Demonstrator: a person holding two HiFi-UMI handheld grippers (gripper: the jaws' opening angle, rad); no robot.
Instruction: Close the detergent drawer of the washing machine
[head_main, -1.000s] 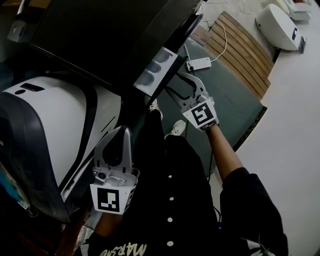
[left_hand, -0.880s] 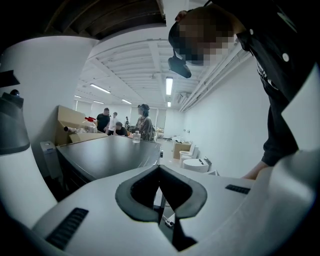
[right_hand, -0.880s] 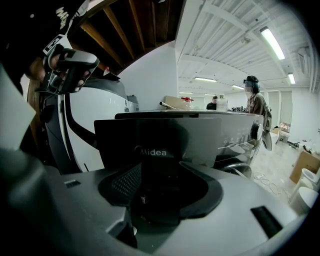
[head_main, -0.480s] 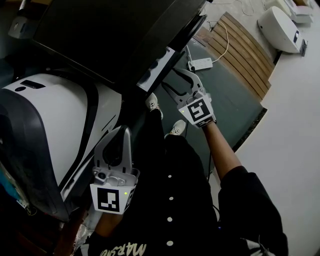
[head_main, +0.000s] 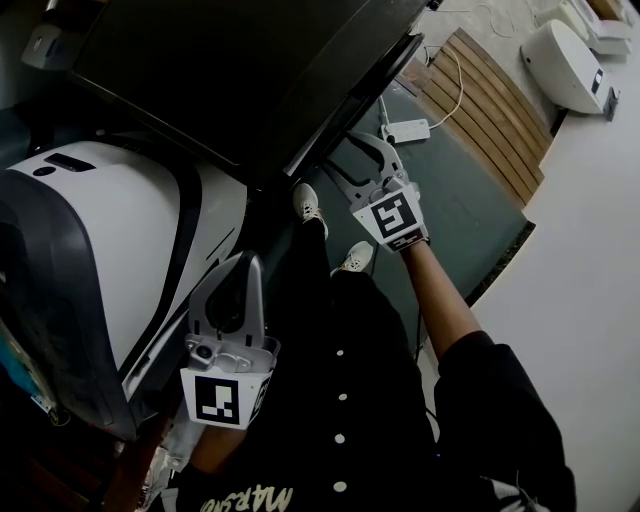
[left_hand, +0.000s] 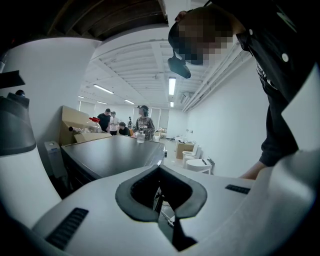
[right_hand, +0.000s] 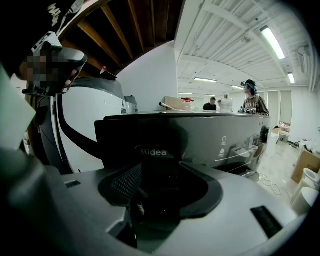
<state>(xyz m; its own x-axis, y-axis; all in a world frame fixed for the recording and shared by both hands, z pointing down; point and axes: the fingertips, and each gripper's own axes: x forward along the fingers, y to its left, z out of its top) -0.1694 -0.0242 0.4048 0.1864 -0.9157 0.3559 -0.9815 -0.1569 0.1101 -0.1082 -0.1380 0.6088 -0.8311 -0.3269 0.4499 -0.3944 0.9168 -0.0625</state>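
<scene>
Detergent drawer (right_hand: 150, 137) slid home since second-ago frame, sat flush in washing machine (head_main: 220, 60) front; right gripper (head_main: 340, 165) nearer, clenched empty jaws faced it; left gripper (head_main: 243, 265) clenched too.

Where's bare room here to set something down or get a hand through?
Free: the near part of the washer top, and the pale floor between the mat edge and the white unit. Crowded: the gap before the washer front, holding the right gripper, shoes and power strip.
</scene>
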